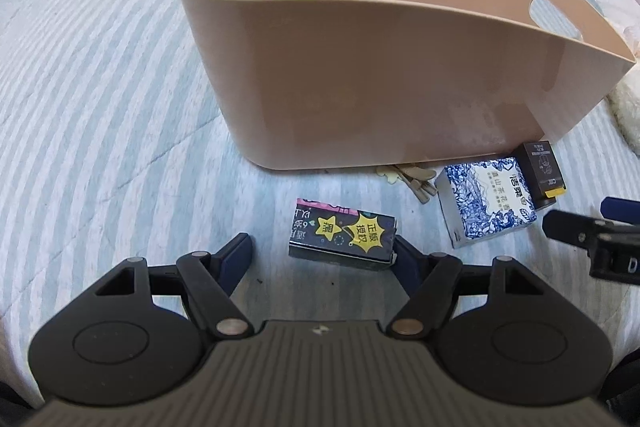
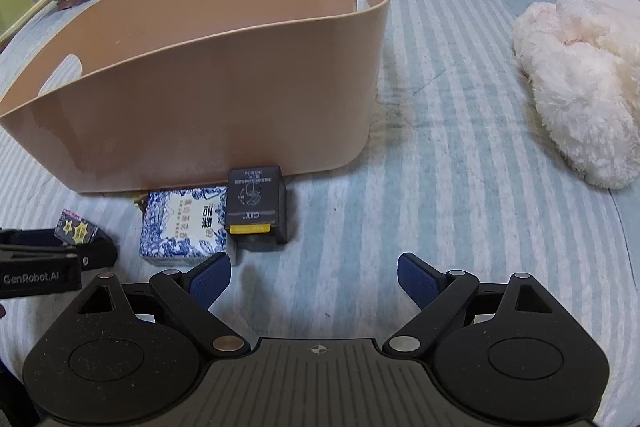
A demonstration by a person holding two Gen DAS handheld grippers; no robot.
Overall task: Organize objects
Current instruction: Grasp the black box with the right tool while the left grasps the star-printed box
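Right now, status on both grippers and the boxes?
Left gripper open, at star box. Right gripper open, empty. Blue box, black box outside bin. Path clear.

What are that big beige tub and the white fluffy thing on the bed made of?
The beige tub looks like smooth moulded plastic: thin even walls, a faint sheen, cut-out handle slots. The white fluffy thing seems to be plush or fleece fabric, judging by its long shaggy pile; what it actually is, I cannot tell.

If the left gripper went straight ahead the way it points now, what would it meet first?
Probably the black starred box, lying just beyond the open left gripper and in line with its gap. Behind it stands the beige basket. Depth is uncertain.
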